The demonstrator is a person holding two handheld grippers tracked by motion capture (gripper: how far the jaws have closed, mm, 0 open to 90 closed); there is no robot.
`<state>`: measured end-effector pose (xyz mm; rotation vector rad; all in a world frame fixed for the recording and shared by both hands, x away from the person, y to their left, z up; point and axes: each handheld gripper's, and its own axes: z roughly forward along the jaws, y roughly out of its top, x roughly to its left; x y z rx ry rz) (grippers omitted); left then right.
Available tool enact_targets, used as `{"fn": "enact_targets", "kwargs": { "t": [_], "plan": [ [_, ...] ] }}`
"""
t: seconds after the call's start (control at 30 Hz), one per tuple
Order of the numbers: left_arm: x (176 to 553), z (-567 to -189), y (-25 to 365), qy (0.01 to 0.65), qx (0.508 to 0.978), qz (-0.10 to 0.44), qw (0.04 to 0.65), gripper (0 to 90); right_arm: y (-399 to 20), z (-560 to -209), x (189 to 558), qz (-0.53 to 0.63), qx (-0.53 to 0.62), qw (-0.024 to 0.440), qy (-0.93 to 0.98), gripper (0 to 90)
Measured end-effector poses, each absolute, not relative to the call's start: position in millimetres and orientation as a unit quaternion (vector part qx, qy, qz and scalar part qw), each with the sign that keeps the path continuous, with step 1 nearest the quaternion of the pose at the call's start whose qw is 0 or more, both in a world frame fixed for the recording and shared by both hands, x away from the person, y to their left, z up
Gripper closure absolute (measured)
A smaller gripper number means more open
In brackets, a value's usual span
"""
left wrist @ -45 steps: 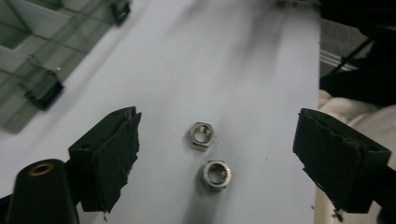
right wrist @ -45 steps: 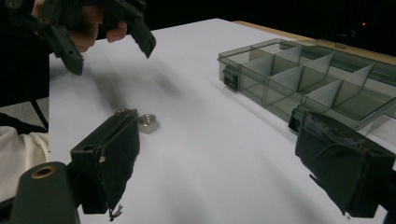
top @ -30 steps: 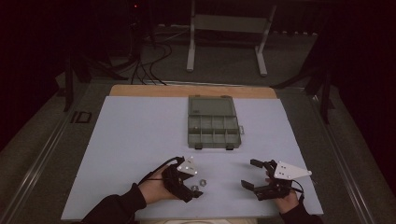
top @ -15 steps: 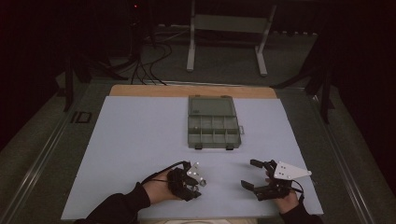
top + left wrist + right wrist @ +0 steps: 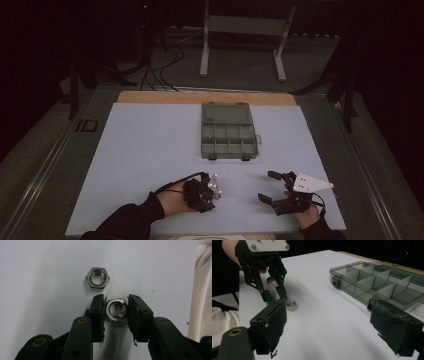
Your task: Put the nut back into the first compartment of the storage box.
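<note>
Two steel hex nuts lie flat on the white sheet. My left gripper points down at the sheet, and its jaws have just been closing. They are now shut on the nearer hex nut, with a pad against each side. The second nut lies free just beyond the fingertips. In the high view the left gripper is at the front centre. My right gripper rests to its right, open and holding nothing. The right gripper view shows the left gripper with the free nut beside it.
A grey see-through compartment box stands open at the middle of the sheet, its lid laid back on the far side. It is also in the right gripper view, where the box is at the right. A metal stand and cables are on the floor behind the table.
The left gripper has tipped down over the nuts and its jaws have closed around the nearer one. The right gripper has not moved.
</note>
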<state>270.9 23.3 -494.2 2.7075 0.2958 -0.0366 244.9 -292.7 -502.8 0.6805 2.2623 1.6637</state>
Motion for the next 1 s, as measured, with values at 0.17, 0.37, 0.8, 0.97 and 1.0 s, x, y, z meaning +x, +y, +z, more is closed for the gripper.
{"fn": "enact_targets", "kwargs": {
  "t": [0.17,0.37,0.8,0.97,1.0],
  "plan": [
    [270,-493,17,0.104,0.977,-0.004,0.187,69.7,-293,-503,245,0.571,0.234,0.126,0.777,13.9],
    [270,-492,19,0.111,0.975,-0.005,0.192,70.7,-293,-503,245,0.571,0.234,0.126,0.776,13.8],
    [275,-472,30,0.124,0.969,-0.008,0.215,70.6,-293,-503,245,0.571,0.234,0.126,0.777,13.8],
    [282,-456,32,0.130,0.965,0.006,0.229,70.6,-293,-503,245,0.571,0.234,0.126,0.777,13.8],
    [284,-453,33,0.131,0.964,0.006,0.232,70.6,-293,-503,245,0.571,0.234,0.126,0.777,13.9]
  ]
}}
